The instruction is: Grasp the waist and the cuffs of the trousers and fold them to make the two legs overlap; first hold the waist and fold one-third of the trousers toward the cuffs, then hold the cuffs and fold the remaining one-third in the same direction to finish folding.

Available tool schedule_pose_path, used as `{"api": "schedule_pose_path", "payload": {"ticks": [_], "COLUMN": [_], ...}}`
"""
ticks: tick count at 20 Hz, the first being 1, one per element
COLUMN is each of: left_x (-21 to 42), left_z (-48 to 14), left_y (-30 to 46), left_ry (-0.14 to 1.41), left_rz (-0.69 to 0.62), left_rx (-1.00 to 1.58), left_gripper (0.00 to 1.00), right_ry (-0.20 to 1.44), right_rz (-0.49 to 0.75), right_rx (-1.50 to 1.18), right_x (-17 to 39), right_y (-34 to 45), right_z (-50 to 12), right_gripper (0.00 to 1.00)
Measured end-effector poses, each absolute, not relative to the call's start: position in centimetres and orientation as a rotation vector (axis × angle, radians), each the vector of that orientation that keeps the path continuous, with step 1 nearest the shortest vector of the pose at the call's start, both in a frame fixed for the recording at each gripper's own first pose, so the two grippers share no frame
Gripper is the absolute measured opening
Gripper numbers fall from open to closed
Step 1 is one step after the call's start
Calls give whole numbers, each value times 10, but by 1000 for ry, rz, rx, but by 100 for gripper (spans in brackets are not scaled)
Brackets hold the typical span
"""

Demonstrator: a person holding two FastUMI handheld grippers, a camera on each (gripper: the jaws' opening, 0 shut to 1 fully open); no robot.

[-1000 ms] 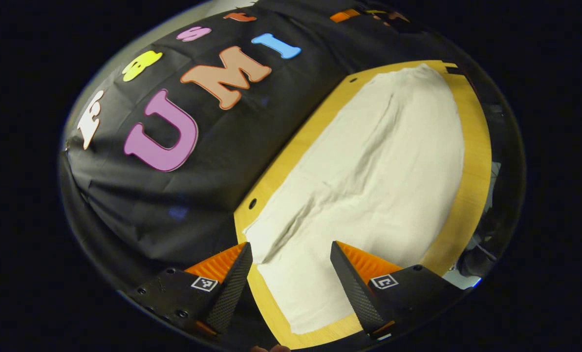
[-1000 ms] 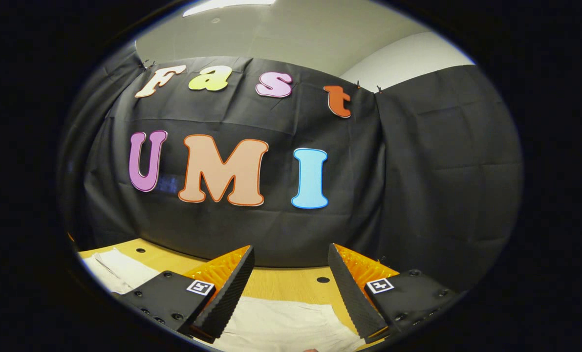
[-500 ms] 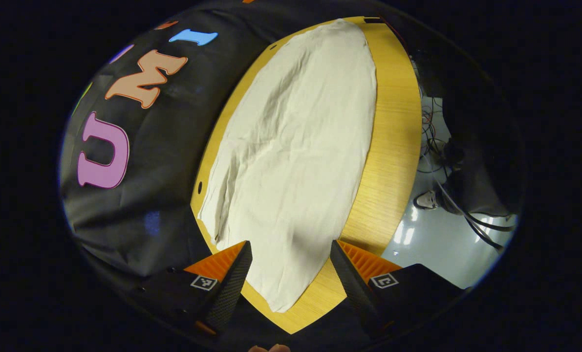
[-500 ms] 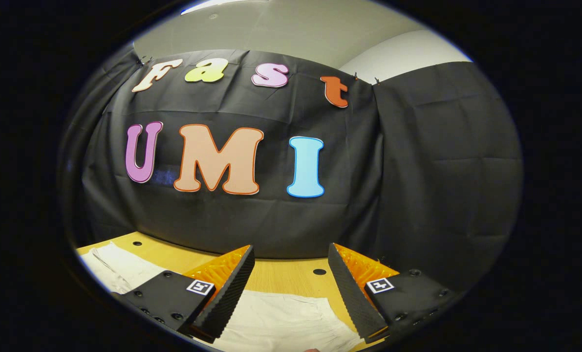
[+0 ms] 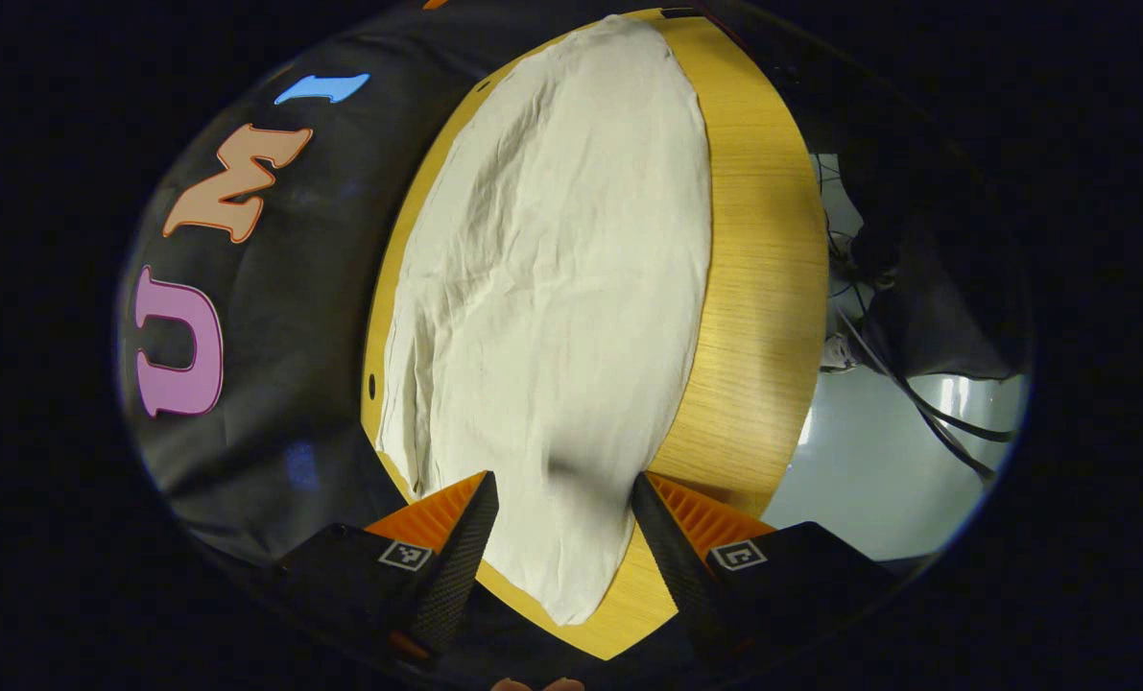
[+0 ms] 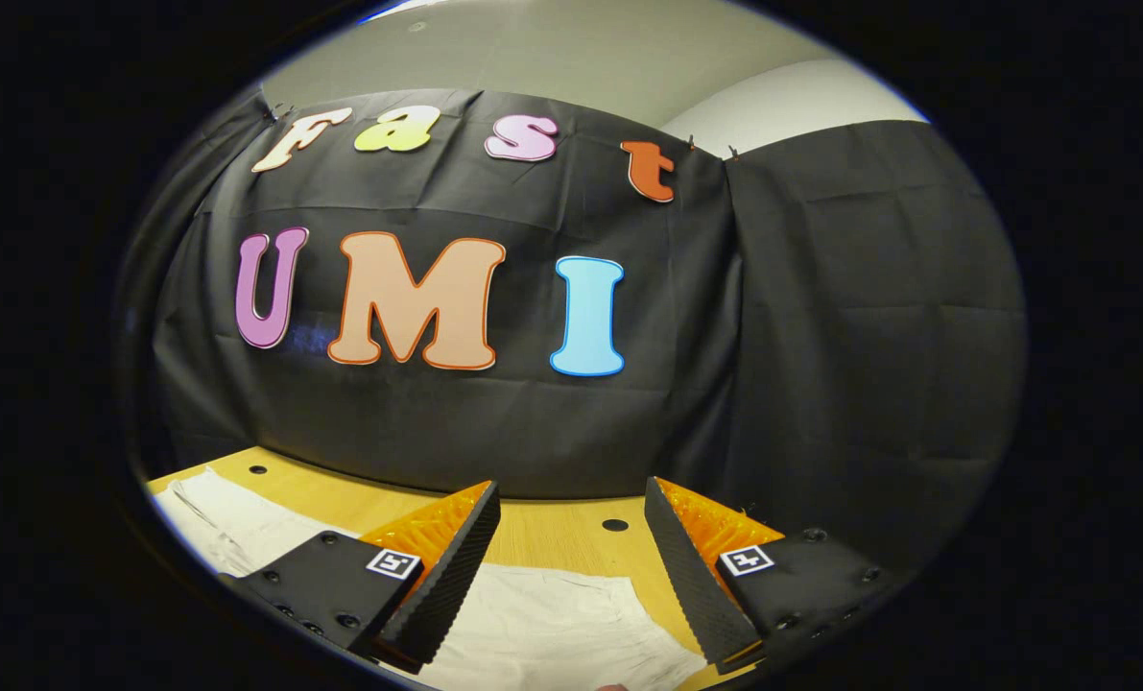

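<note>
Each gripper, left gripper (image 5: 559,523) and right gripper (image 6: 571,533), has a dark, screw-studded body with a square marker beside each ribbed, wedge-shaped finger.

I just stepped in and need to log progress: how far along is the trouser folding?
Barely begun. Done: the pale trousers lie spread out along the wooden table; no third looks folded over. In hand: nothing is gripped; the left hand-held gripper hovers open over one end of the cloth, and the right hand-held gripper is open above another part. Left: all of the folds.
</note>
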State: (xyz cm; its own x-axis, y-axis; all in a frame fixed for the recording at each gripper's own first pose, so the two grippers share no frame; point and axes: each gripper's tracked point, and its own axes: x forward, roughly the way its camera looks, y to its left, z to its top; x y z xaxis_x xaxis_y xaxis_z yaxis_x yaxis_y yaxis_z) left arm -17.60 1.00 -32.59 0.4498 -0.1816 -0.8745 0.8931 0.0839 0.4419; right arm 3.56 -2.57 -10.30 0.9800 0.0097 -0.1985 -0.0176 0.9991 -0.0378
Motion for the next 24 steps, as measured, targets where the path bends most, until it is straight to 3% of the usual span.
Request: {"api": "schedule_pose_path", "payload": {"ticks": [7, 9, 11, 13, 14, 18, 21, 24], "left_x": [-140, -136, -136, -141, -142, -146, -146, -146], "left_z": [-335, -339, -344, -348, -351, -355, -356, -355], "left_y": [5, 4, 3, 5, 4, 3, 4, 3], "left_ry": [714, 720, 738, 774, 783, 811, 788, 780], "left_rz": [-909, -914, -924, -930, -927, -931, -915, -905], "left_rx": [1286, 1290, 1287, 1267, 1259, 1244, 1255, 1251], "left_gripper": [90, 82, 71, 54, 39, 8, 1, 0], "right_ry": [215, 221, 224, 223, 225, 242, 263, 300], "right_rz": [-2, -5, -9, -16, -18, -1, 47, 95], "right_rx": [-28, -33, -36, -45, -50, -105, -204, -305], "right_x": [35, 34, 33, 32, 32, 30, 24, 15], "right_y": [-28, -28, -30, -34, -36, -44, -50, -56], "right_z": [-112, -115, -116, -115, -115, -123, -136, -152], "right_gripper": [97, 97, 97, 97, 97, 97, 97, 98]}}
